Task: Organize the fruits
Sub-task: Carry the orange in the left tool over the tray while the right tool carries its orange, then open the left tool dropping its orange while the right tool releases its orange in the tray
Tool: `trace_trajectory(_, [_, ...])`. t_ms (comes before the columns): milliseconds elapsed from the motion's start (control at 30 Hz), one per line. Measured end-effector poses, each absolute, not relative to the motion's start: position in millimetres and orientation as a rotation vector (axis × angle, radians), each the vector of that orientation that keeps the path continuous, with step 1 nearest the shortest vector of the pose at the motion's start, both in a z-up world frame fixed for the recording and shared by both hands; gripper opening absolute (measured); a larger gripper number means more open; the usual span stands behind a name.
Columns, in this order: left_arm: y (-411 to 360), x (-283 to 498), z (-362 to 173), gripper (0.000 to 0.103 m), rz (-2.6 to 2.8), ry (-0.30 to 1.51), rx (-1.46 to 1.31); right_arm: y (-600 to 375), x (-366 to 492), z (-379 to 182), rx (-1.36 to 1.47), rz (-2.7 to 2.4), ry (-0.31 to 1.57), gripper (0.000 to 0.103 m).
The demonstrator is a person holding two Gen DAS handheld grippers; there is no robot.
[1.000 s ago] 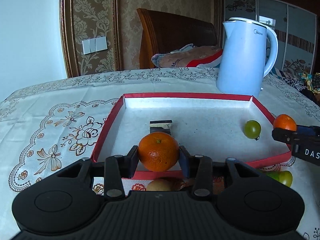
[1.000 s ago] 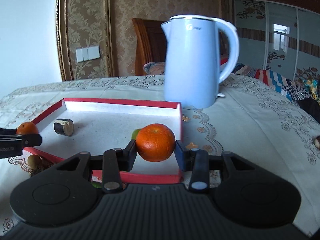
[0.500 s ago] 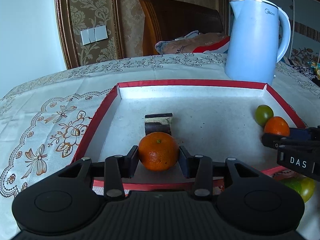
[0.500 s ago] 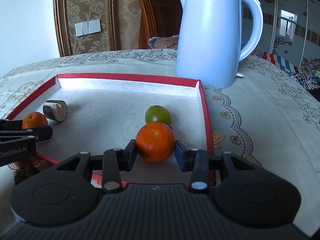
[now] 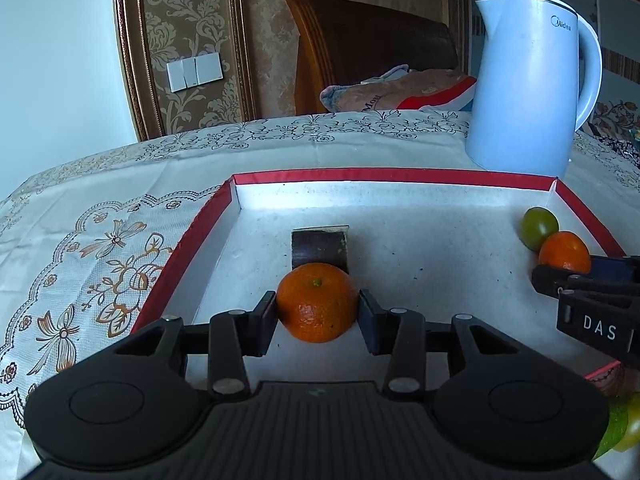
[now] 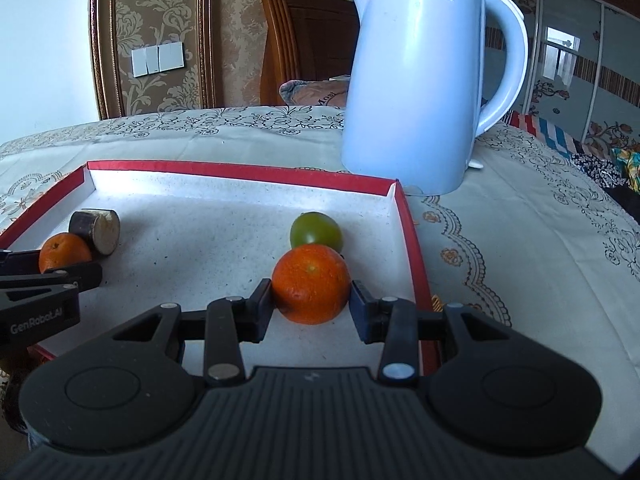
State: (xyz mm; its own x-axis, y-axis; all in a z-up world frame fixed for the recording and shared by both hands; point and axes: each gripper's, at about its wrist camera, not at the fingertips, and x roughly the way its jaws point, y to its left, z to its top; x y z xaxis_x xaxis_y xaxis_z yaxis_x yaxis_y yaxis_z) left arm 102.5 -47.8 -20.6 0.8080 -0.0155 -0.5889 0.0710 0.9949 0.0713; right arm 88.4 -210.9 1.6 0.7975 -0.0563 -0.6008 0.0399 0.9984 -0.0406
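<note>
Left gripper (image 5: 318, 314): clamped on a round orange mandarin (image 5: 317, 301), near the red-rimmed white cardboard tray's (image 5: 400, 176) front-left corner.
Right gripper (image 6: 311, 304): clamped on a deeper-orange mandarin (image 6: 310, 289), beside the right rim.
Release: both are best lowered before being freed.

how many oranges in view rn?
2. One orange in the left tongs, one orange in the right tongs, both over the red tray. More could be hidden.

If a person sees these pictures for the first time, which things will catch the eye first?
First, the two oranges: the left gripper clamps one orange over the red-rimmed tray, and the right gripper clamps another orange near the tray's right wall. Next, the tall pale blue kettle on the tablecloth behind the tray.
</note>
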Motion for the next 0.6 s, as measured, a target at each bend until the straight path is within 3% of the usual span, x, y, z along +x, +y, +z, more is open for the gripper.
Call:
trace_trajectory(333, [-48.6, 102.3, -22.8, 0.043, -0.04, 0.611, 0.098, -209.8, 87.6, 0.2, -0.026, -0.066, 0.64, 0.042])
trace_trajectory(400, [-48.0, 102.7, -22.8, 0.051, -0.03, 0.611, 0.095, -210.8, 87.2, 0.3, -0.02, -0.072, 0.639, 0.057])
trace_trajectory(467, [-46.5, 102.6, -23.1, 0.065, -0.02, 0.611, 0.091, -212.4, 86.3, 0.4, -0.01, -0.07, 0.639, 0.06])
trace_trajectory(600, [-45.4, 101.5, -23.4, 0.065, -0.023, 0.608, 0.094, -210.1, 84.4, 1.1, -0.022, -0.07, 0.631, 0.067])
